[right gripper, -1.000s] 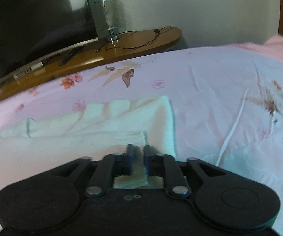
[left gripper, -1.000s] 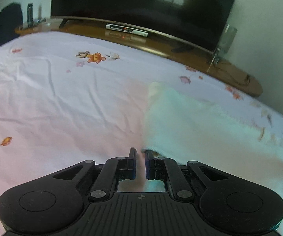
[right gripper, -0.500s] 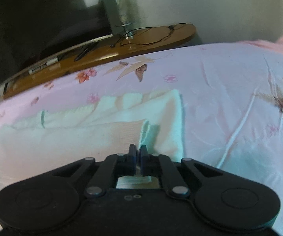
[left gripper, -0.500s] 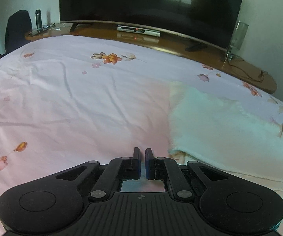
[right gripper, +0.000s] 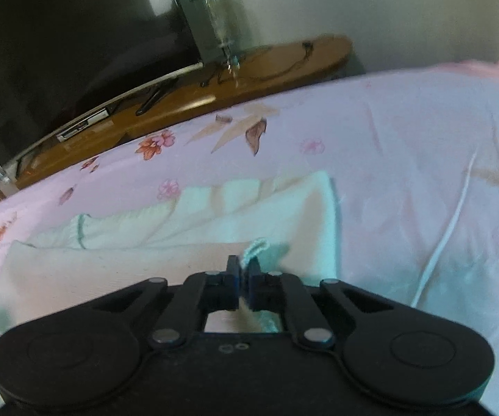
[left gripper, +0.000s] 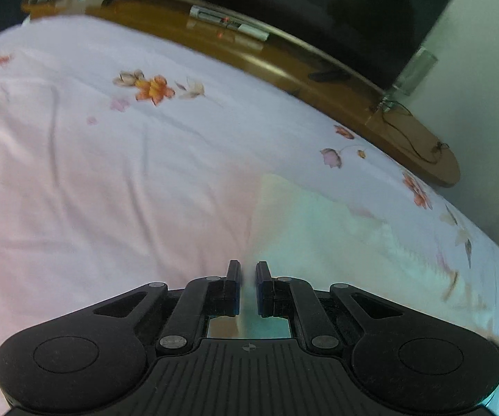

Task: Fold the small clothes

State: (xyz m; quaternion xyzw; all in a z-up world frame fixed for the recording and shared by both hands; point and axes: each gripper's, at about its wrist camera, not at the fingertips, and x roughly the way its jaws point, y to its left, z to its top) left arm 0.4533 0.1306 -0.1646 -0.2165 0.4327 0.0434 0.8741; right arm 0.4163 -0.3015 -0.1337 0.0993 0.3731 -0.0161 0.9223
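Motion blur smears the pale cloth (left gripper: 353, 242) beside the left tool (left gripper: 247, 274), hiding any grip.

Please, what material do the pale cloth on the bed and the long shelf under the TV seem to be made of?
The pale cloth looks like soft terry or fleece: its surface is matte, with a fuzzy, looped edge by the right claw. The shelf appears to be varnished wood, brown with a glossy reflecting top, though it could be laminate.
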